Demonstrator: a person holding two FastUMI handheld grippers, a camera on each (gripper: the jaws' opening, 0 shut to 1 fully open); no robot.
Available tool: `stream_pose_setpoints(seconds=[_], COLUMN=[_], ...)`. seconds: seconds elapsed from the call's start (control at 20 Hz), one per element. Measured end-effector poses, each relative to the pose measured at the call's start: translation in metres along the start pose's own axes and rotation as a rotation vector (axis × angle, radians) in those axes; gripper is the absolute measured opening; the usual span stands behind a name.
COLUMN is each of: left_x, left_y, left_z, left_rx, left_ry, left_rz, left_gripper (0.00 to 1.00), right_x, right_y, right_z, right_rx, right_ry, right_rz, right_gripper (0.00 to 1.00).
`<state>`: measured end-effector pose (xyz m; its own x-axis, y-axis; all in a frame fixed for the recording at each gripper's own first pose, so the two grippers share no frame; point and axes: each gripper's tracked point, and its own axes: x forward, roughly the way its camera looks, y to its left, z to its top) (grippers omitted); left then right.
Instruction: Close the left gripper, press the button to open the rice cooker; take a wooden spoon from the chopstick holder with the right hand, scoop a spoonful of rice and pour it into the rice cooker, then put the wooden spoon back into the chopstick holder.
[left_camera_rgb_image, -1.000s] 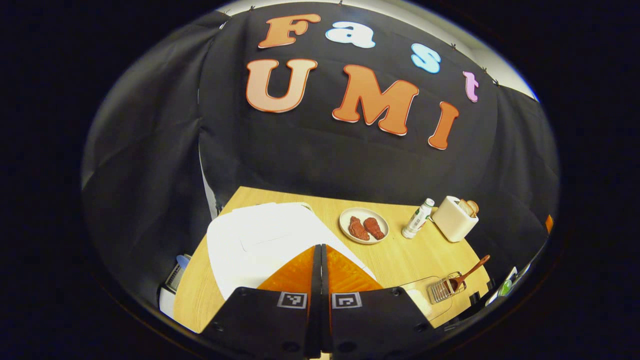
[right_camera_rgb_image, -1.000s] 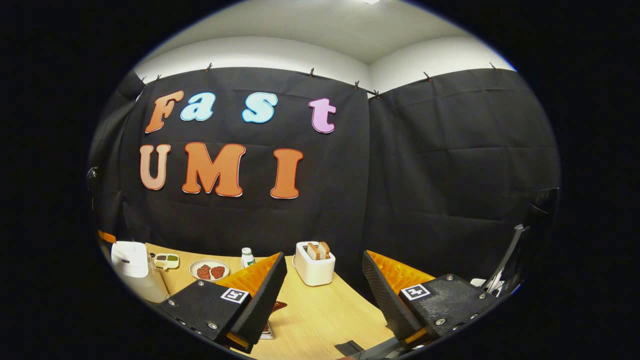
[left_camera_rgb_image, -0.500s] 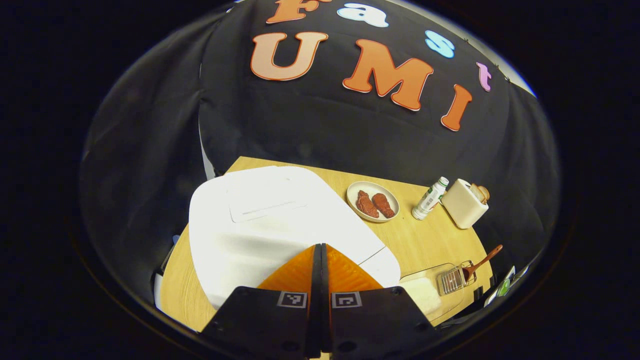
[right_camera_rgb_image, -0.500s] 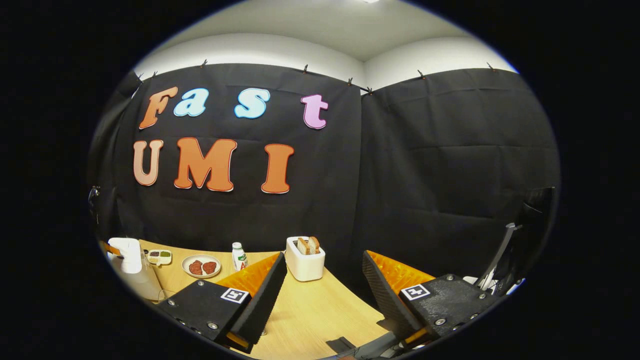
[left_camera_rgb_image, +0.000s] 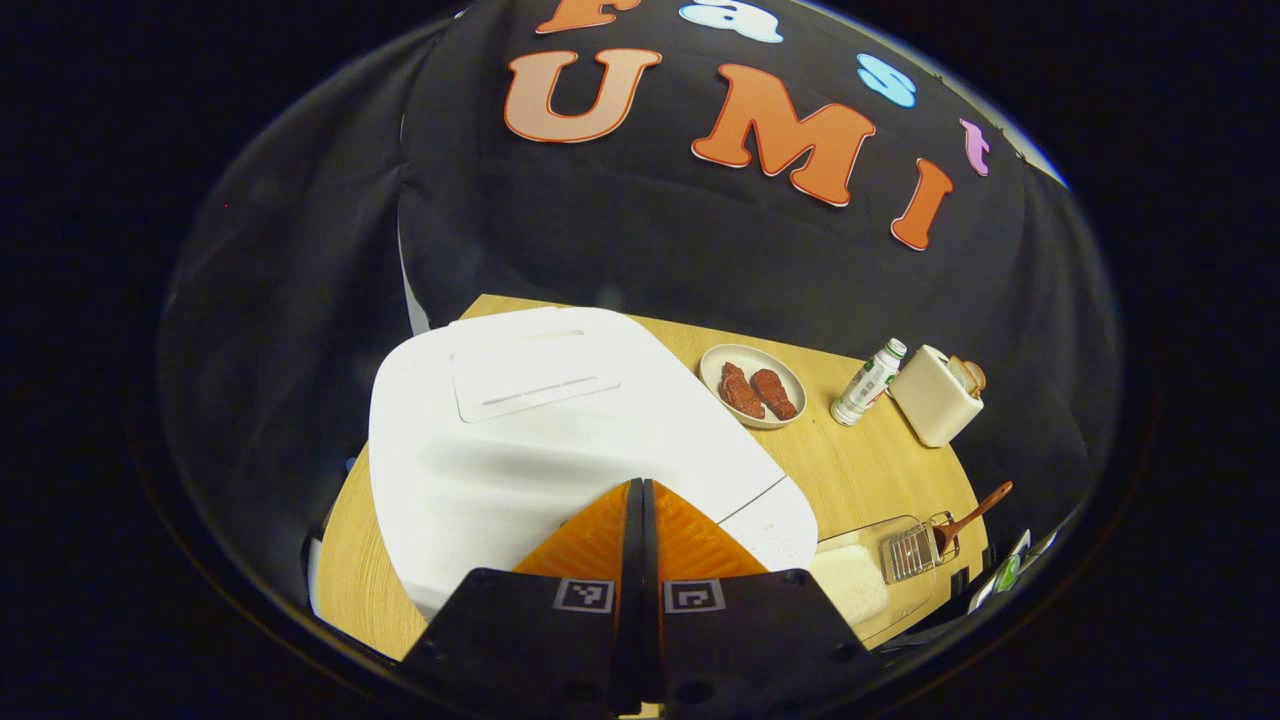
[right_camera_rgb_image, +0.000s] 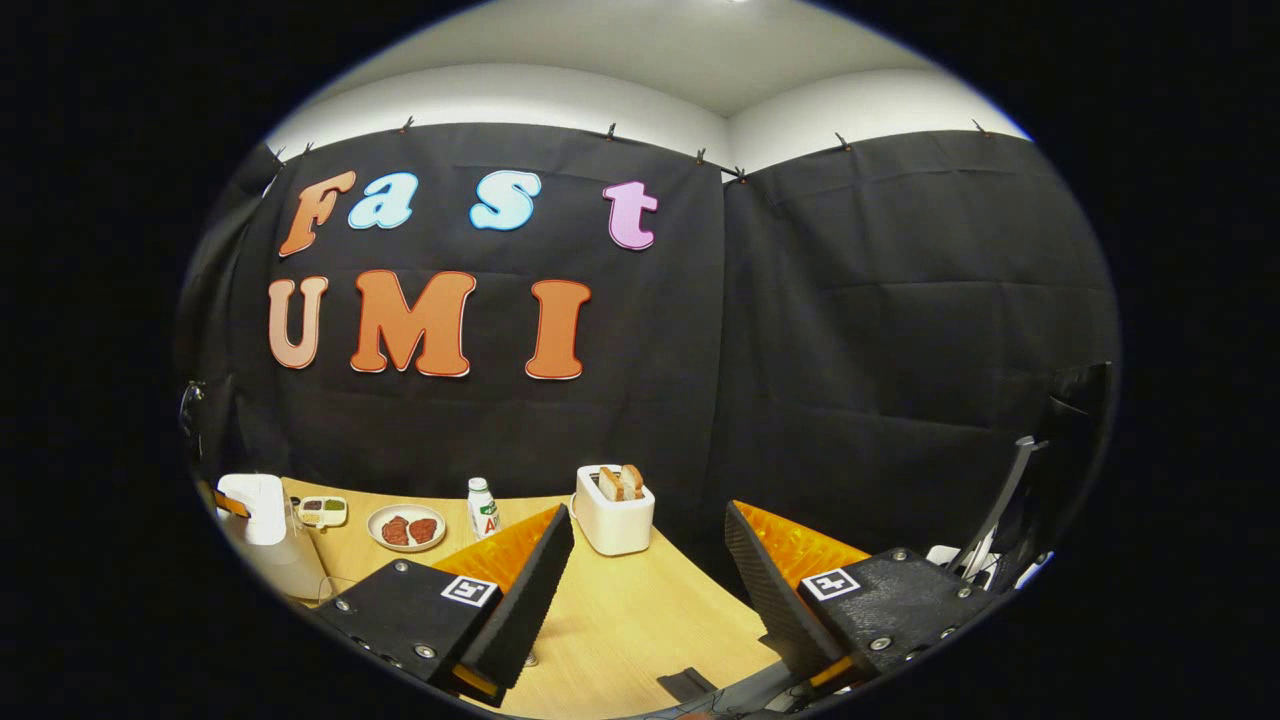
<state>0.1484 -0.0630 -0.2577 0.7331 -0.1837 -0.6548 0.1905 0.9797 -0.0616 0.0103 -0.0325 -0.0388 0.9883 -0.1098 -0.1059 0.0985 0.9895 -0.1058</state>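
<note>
Below, closed left tool (left_camera_rgb_image: 641, 490) meets smooth white rice cooker (left_camera_rgb_image: 520, 420).

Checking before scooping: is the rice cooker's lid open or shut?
Shut: the rice cooker lid lies flat on its body, no gap.

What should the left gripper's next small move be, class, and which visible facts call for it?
Probably a short push down and forward onto the rice cooker's front edge to press its button. The left gripper is shut, fingers together, right over the white lid, which is still closed. The wooden spoon waits in the chopstick holder, and the right gripper is open.
</note>
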Motion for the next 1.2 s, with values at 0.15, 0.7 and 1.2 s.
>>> stream_pose_setpoints(seconds=[0.15,0.7,1.2], left_x=[-0.019,-0.167,-0.232], left_y=[-0.001,0.002,0.025], left_z=[0.040,0.168,0.169], left_rx=[0.002,0.017,0.034], left_ry=[-0.103,-0.530,-0.618], left_rz=[0.015,0.082,0.191], left_gripper=[0.05,0.04,0.06], right_x=[0.001,-0.001,0.006], right_y=[0.003,0.016,0.043], right_z=[0.003,0.013,0.010], right_rx=[-0.006,0.006,0.012], right_ry=[-0.009,-0.036,-0.052], right_rz=[0.010,0.044,0.114], right_gripper=[0.95,0.95,0.95])
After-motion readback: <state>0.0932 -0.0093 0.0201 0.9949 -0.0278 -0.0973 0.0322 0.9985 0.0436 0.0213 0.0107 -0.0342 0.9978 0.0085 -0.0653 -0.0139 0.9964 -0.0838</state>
